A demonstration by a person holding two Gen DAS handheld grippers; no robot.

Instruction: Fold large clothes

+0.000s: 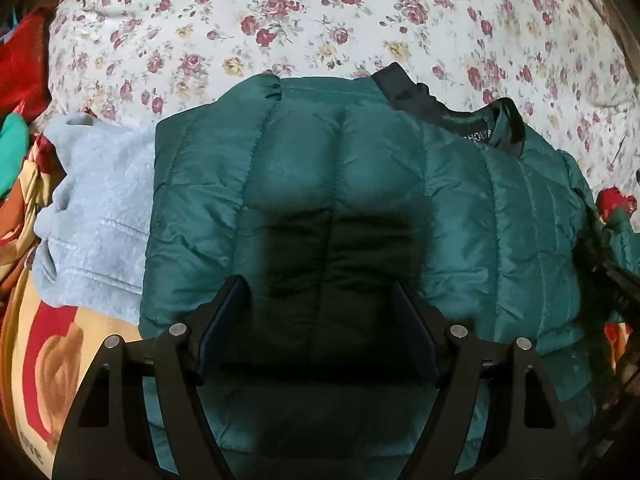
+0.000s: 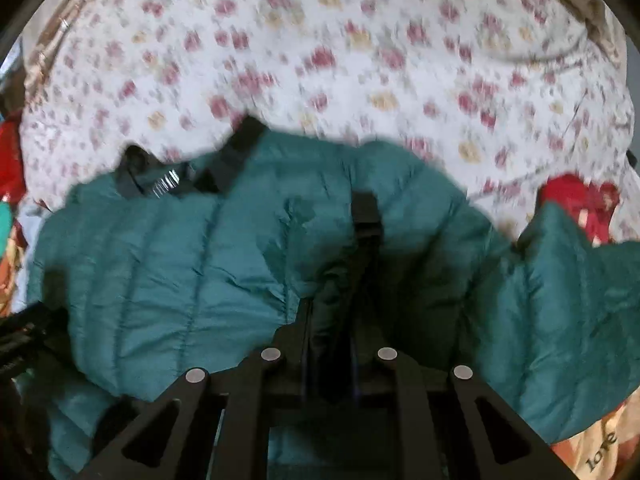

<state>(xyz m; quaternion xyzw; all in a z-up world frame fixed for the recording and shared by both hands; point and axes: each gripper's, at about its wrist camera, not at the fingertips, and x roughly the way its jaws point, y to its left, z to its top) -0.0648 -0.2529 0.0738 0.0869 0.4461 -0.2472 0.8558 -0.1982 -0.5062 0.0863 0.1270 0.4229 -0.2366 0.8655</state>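
Fold of the green quilted jacket (image 1: 360, 184) is partly done, judging by how it lies. Notes run left to right.

Far left of the left gripper (image 1: 320, 320): a heap of mixed coloured clothes (image 1: 16, 128) at the frame edge, then a pale blue fleece garment (image 1: 96, 208) lying crumpled, not folded, its right edge tucked under or against the jacket; cannot tell which. Below it, a printed blanket (image 1: 48, 352) in red and cream.

Directly ahead of and under the left gripper: the jacket body, spread fairly flat on the floral bedsheet (image 1: 280, 20). One panel, possibly a sleeve or front flap, already lies folded over the middle, with a neat left edge. Left jaws stand wide apart above the fabric, nothing between the pads; its shadow falls on the quilting just ahead.

Ahead and to the right: the dark collar (image 1: 496, 128) with its label, facing away from the gripper.

Right gripper (image 2: 344, 280): jaws drawn together and clamped on a bunched ridge of jacket fabric, which rises between the fingers. Right wrist view is blurred. To its right, the rest of that side (image 2: 560, 300) hangs loose and rumpled.

Judgement: left side folded in; right side in hand, not yet laid over. Lengthwise fold and the blue garment appear to remain.
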